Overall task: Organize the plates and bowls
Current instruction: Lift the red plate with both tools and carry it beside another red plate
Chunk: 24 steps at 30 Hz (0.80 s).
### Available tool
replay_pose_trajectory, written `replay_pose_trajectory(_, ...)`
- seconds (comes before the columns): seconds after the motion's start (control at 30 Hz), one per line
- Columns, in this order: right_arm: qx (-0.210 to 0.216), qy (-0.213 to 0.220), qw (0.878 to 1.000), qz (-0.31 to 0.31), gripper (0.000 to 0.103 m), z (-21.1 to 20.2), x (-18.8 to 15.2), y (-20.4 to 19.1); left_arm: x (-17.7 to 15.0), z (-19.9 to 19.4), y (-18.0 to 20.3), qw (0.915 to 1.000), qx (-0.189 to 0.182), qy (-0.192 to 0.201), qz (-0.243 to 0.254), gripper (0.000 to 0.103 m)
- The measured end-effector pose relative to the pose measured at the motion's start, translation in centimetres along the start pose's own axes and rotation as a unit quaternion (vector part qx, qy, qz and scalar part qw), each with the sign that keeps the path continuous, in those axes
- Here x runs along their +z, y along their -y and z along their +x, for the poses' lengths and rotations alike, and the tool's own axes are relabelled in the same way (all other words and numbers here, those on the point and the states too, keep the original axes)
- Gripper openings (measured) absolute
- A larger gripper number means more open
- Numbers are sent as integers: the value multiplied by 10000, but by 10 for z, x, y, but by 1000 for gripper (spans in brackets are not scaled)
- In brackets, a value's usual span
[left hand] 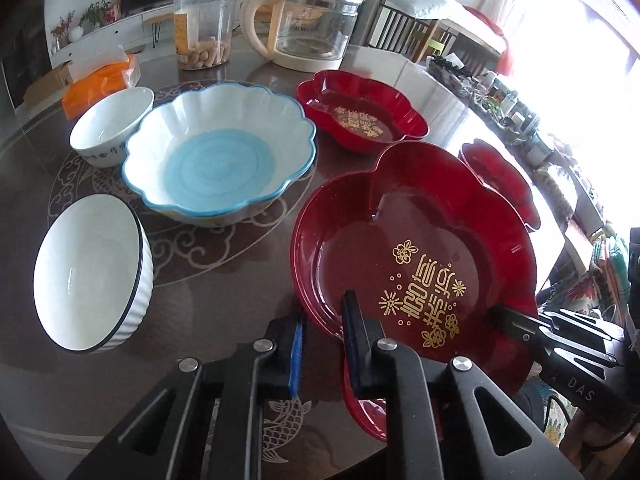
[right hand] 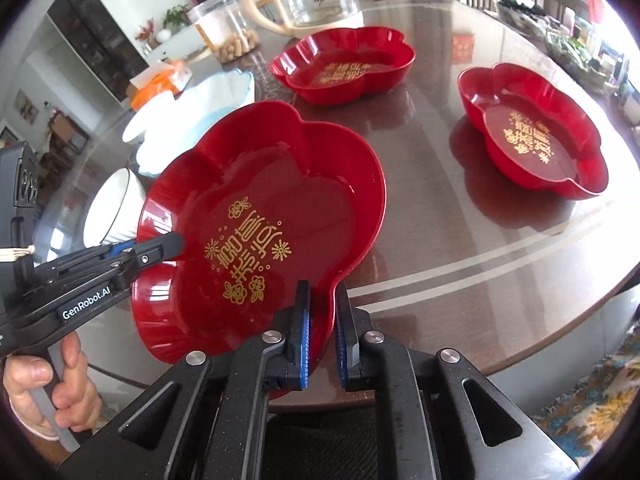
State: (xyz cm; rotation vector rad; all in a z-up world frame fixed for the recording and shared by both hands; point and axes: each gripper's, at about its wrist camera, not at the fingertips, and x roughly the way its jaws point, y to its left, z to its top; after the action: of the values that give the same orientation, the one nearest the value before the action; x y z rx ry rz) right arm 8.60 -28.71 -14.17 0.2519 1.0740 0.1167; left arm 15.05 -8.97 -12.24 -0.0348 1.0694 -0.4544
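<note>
Left gripper (left hand: 322, 312) clamped on the near rim of a red flower-shaped plate (left hand: 416, 256), right gripper (right hand: 322, 300) clamped on the rim opposite, the plate tilted between the two above the brown glass-topped table (right hand: 460, 240). Farther out on the table, two more red plates (right hand: 344, 64) (right hand: 536, 132), well apart. Left of the held plate, a scalloped blue-and-white bowl (left hand: 220, 152), a ribbed white bowl (left hand: 92, 272) and a smaller white bowl (left hand: 112, 124); behind these, a glass kettle (left hand: 316, 20) and a clear jar (left hand: 204, 28).
</note>
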Motion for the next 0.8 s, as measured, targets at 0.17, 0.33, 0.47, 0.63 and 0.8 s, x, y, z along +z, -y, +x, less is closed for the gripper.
replay_pose_trajectory(0.17, 52, 524, 9983, 241, 13, -48, 6, 22, 32, -14, 39, 9990, -241, 286, 237, 17)
replay_pose_trajectory(0.33, -208, 986, 9939, 454, 13, -79, 43, 57, 80, -5, 102, 9948, -335, 683, 679, 17)
replay_pose_trajectory(0.47, -506, 1121, 9901, 675, 15, -85, 71, 95, 115, 19, 150, 9907, -308, 868, 1006, 17)
replay_pose_trajectory(0.63, -563, 1127, 9848, 1197, 15, -75, 88, 153, 143, 70, 190, 9897, -314, 680, 1219, 17)
replay_pose_trajectory(0.8, -661, 993, 9803, 1573, 15, -50, 88, 191, 143, 116, 211, 9879, -103, 394, 1497, 17)
